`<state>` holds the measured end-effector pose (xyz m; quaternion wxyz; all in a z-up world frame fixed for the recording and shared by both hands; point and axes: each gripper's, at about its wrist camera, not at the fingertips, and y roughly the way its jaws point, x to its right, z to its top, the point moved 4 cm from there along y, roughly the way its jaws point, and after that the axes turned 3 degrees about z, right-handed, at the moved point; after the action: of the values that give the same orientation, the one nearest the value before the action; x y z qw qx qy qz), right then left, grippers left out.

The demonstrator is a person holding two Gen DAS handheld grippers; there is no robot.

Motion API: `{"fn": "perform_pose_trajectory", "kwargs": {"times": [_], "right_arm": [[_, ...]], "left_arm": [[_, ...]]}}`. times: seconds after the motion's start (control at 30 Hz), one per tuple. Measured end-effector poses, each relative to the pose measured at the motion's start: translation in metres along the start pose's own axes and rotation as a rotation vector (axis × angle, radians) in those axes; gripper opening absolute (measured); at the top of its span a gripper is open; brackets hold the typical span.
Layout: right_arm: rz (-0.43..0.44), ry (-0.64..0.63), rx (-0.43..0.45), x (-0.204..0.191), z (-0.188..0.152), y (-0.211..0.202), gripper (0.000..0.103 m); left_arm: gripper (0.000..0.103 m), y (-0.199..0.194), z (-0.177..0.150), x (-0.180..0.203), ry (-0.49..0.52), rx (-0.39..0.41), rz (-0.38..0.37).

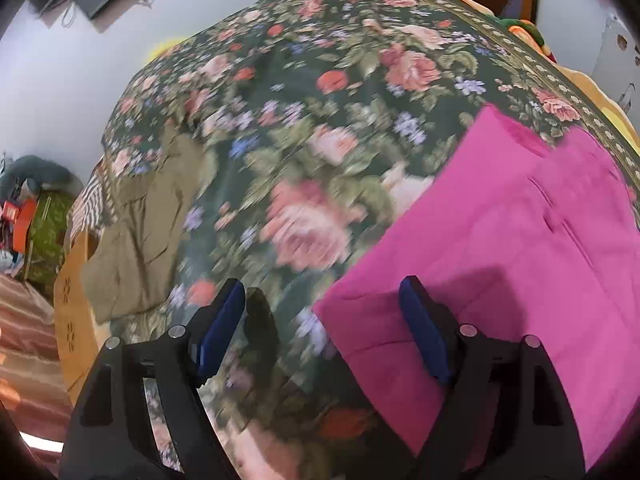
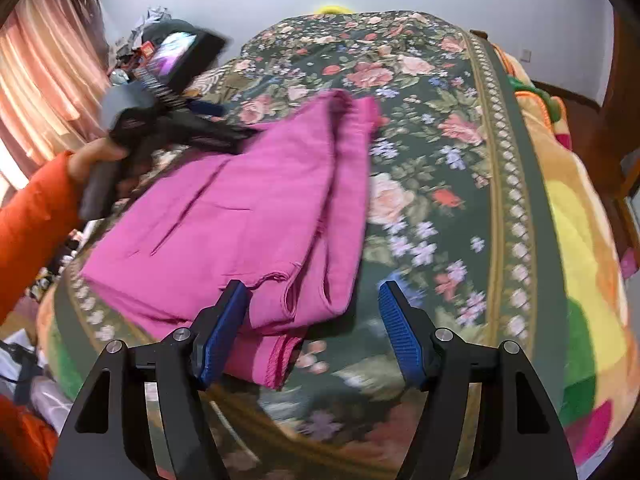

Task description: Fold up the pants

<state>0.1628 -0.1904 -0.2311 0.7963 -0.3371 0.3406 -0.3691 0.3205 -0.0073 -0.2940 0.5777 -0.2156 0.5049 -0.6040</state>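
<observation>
Magenta pants (image 2: 224, 216) lie folded lengthwise on the floral bedcover (image 2: 432, 168), leg ends nearest the right wrist camera. My right gripper (image 2: 312, 320) hovers open just above those leg ends, its left pad over the hem, with nothing pinched. In the left wrist view the same pants (image 1: 520, 248) fill the lower right. My left gripper (image 1: 322, 320) is open over their near corner, its right finger above the cloth. The right wrist view shows the left gripper (image 2: 232, 124) held by a hand (image 2: 96, 156) in an orange sleeve, at the pants' far left side.
Olive-brown pants (image 1: 148, 220) lie at the bed's left edge beside a striped cloth (image 1: 90, 200). A bright fleece blanket (image 2: 580, 240) runs along the right side. Pink curtains (image 2: 48, 80) and a cluttered table (image 2: 136, 48) stand at the left.
</observation>
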Motion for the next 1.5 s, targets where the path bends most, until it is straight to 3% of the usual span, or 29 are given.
{"fn": "perform_pose_trajectory", "kwargs": {"times": [0.3, 0.53, 0.8, 0.93, 1.07, 1.1, 1.37, 1.5], "right_arm": [[-0.112, 0.045, 0.015, 0.036, 0.026, -0.004, 0.063], [-0.057, 0.064, 0.056, 0.016, 0.027, -0.023, 0.064], [-0.028, 0.027, 0.013, -0.013, 0.007, -0.009, 0.065], [-0.015, 0.041, 0.0, -0.008, 0.001, 0.001, 0.064], [-0.032, 0.022, 0.014, -0.005, 0.001, 0.0, 0.056], [-0.044, 0.018, 0.017, -0.004, 0.001, 0.0, 0.05], [-0.108, -0.001, 0.022, 0.006, 0.005, 0.004, 0.05], [-0.086, 0.032, 0.005, 0.012, 0.01, 0.0, 0.05]], "left_arm": [[0.081, -0.031, -0.06, -0.034, -0.18, -0.032, -0.085], [0.081, -0.055, -0.09, -0.028, -0.262, -0.024, -0.072], [0.081, -0.077, -0.117, -0.017, -0.336, -0.023, -0.156], [0.078, -0.083, -0.123, -0.022, -0.379, -0.005, -0.165], [0.061, -0.087, -0.131, -0.028, -0.399, 0.0, -0.16], [0.061, -0.087, -0.134, -0.029, -0.404, 0.001, -0.155], [0.06, -0.089, -0.143, -0.038, -0.42, -0.01, -0.158], [0.059, -0.093, -0.134, -0.047, -0.427, -0.004, -0.169]]}}
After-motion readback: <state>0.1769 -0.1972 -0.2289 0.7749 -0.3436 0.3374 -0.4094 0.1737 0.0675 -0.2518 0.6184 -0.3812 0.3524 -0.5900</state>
